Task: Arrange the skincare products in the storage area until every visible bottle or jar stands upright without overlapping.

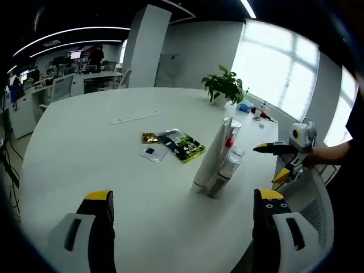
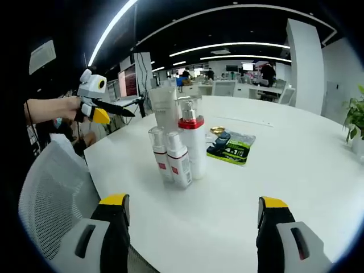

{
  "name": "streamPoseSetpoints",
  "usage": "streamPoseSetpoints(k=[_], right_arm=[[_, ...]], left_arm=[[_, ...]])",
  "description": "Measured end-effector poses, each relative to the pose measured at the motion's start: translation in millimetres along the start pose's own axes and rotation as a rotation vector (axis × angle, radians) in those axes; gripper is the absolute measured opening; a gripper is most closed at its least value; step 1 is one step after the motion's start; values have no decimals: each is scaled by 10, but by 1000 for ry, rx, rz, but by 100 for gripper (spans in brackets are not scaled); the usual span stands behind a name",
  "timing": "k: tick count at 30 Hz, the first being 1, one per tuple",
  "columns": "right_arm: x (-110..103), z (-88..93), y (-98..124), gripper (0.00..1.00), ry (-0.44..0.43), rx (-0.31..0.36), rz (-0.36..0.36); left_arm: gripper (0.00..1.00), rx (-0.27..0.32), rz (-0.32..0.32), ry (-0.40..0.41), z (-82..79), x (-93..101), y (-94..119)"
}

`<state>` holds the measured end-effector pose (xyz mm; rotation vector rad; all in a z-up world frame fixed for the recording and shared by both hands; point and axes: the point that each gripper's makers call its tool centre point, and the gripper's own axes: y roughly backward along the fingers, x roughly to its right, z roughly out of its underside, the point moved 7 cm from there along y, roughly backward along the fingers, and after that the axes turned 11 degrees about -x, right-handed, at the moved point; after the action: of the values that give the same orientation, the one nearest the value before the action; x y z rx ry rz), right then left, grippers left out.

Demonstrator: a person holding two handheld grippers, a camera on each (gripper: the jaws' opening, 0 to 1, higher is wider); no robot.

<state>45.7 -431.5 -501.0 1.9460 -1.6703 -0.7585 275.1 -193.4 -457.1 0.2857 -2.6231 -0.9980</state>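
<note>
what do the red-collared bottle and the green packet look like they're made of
Red-collared bottle: likely plastic, an opaque white body with a glossy red collar and a clear cap that lets light through. Green packet: probably plastic film or foil, lying flat on the table with shiny highlights on its printed face.

Four skincare bottles [image 2: 181,149], three sachets [image 2: 230,147], one plant [image 1: 224,85].

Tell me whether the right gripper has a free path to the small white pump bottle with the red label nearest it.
Probably yes. The right gripper is open, facing the small white pump bottle with the red label across bare white table.
</note>
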Motion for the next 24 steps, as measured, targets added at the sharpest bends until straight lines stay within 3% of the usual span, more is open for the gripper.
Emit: streamPoseSetpoints(k=[4,14,24], right_arm=[[10,29,-29,97,-11,-16,3],[20,124,-47,95,-49,-46,12],[80,195,-58,94,-74,-65,31]], left_arm=[[90,-44,-1,-28,-39,-81,-95],[76,-131,-1,-8,-108,-328,-335],[71,-202,13,-61,-205,-458,-635]])
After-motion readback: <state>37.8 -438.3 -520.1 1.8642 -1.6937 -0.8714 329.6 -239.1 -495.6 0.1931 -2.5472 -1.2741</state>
